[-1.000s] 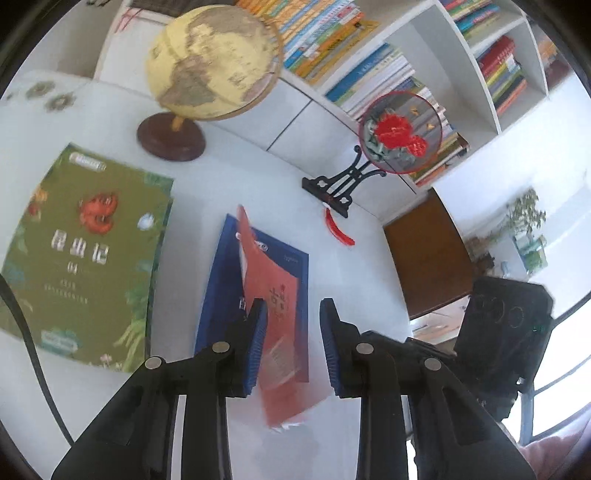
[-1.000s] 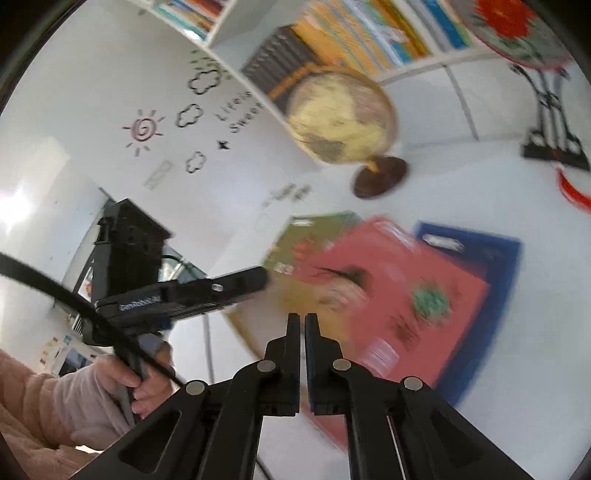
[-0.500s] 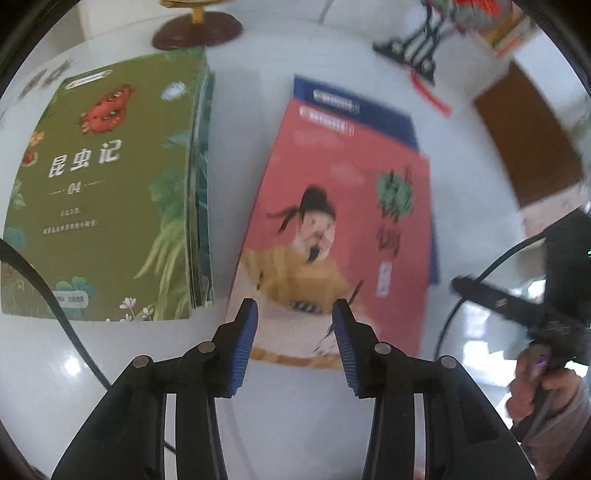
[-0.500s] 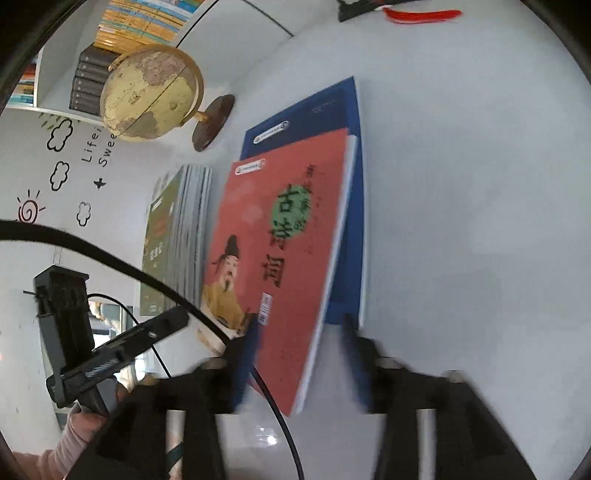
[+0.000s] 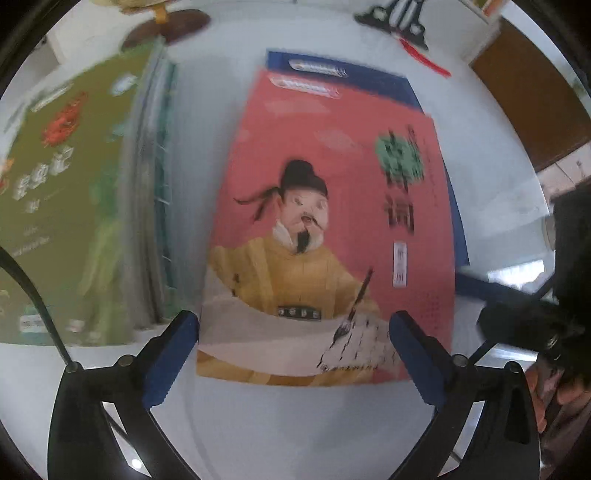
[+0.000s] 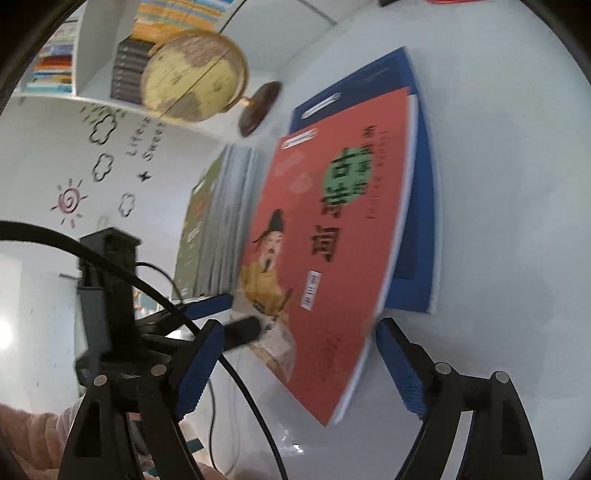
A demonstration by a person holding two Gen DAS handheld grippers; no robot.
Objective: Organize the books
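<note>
A red book with a poet in yellow (image 5: 325, 229) lies flat on a blue book (image 5: 369, 77) on the white table. A stack of green books (image 5: 66, 206) lies to its left. My left gripper (image 5: 293, 354) is wide open and empty, its fingers at either side of the red book's near edge. My right gripper (image 6: 297, 363) is wide open and empty, just off the red book's near corner (image 6: 332, 258). The blue book (image 6: 421, 206) and the green stack (image 6: 214, 221) also show in the right wrist view.
A globe on a dark wooden base (image 6: 195, 77) stands at the back of the table. A black stand with a red tassel (image 5: 402, 29) is at the back right. Bookshelves (image 6: 55, 55) line the wall behind. A brown cabinet (image 5: 532, 96) is beyond the table's right edge.
The red book has come down flat onto the blue book. Both grippers have opened wide; the right was shut a second ago. Both have drawn close to the red book's near edge.
</note>
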